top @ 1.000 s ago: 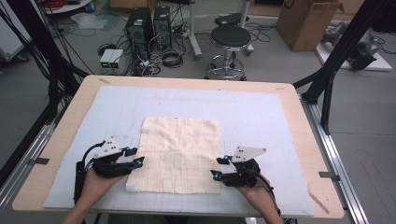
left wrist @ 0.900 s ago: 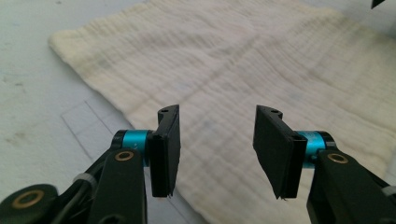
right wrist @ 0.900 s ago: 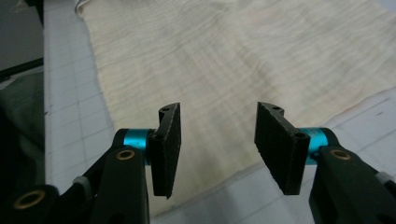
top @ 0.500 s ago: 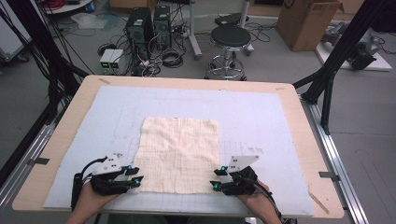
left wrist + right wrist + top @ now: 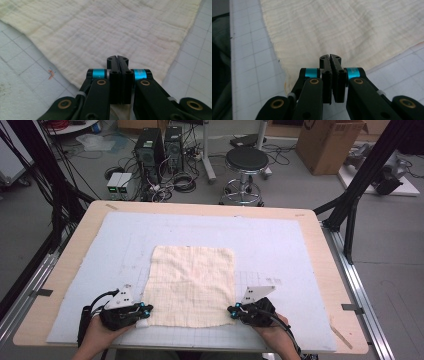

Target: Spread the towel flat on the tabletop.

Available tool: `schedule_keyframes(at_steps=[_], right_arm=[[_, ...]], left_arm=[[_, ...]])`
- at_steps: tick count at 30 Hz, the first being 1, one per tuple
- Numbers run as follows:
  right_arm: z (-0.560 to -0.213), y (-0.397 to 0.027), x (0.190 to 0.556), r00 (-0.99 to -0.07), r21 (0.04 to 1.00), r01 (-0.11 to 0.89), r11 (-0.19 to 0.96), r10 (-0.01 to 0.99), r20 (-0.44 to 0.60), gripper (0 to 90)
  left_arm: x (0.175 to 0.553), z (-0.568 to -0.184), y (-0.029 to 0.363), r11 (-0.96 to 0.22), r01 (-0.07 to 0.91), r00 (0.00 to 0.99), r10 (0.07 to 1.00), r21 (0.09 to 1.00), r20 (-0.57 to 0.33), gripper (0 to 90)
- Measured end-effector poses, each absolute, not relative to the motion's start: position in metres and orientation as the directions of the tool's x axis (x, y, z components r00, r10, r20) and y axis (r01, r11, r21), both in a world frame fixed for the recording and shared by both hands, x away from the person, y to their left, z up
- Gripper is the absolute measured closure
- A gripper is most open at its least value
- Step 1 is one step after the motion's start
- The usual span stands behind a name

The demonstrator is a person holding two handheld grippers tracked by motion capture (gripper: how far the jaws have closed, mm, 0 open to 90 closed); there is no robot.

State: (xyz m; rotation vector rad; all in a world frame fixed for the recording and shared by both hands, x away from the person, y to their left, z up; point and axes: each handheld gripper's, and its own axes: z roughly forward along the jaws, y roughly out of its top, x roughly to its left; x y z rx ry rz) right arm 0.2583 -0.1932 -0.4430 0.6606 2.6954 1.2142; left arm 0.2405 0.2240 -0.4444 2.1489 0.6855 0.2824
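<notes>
Cream square woven cloth (image 5: 192, 285) flat on the pale gridded mat (image 5: 280, 245), bare mat all round, left gripper (image 5: 141, 309) clamped on its near left corner, right gripper (image 5: 233, 310) clamped on its near right corner, jaws just closed.

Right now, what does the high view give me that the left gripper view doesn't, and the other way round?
High view alone: the whole cream cloth spread flat on the grid mat, the right gripper at its near right corner, the left gripper at its near left corner, plus the stool and cardboard box beyond the table.

Left gripper view alone: its jaws pressed together with the cloth's corner pinched between them, and a small orange mark on the mat.

Both: the cloth lying on the mat and the left gripper at its corner.
</notes>
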Motion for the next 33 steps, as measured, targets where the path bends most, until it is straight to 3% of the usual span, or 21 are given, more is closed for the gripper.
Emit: schedule_keyframes(at_steps=[20,22,24,33], right_arm=[[-0.441,-0.199,0.243,-0.904,0.746,0.352,0.565,0.412,0.115,88.2],[-0.441,-0.199,0.242,-0.901,0.753,0.358,0.553,0.415,0.124,79.0],[-0.44,-0.2,0.243,-0.901,0.767,0.361,0.531,0.411,0.14,73.9],[-0.432,-0.206,0.248,-0.877,0.822,0.36,0.441,0.46,0.137,54.1]], left_arm=[[0.225,-0.438,0.23,-0.481,0.356,0.844,0.533,0.801,-0.055,88.6],[0.224,-0.437,0.23,-0.473,0.356,0.845,0.532,0.806,-0.061,84.9],[0.225,-0.435,0.231,-0.455,0.36,0.845,0.529,0.814,-0.079,77.4],[0.232,-0.432,0.239,-0.377,0.359,0.824,0.557,0.854,-0.101,63.9]])
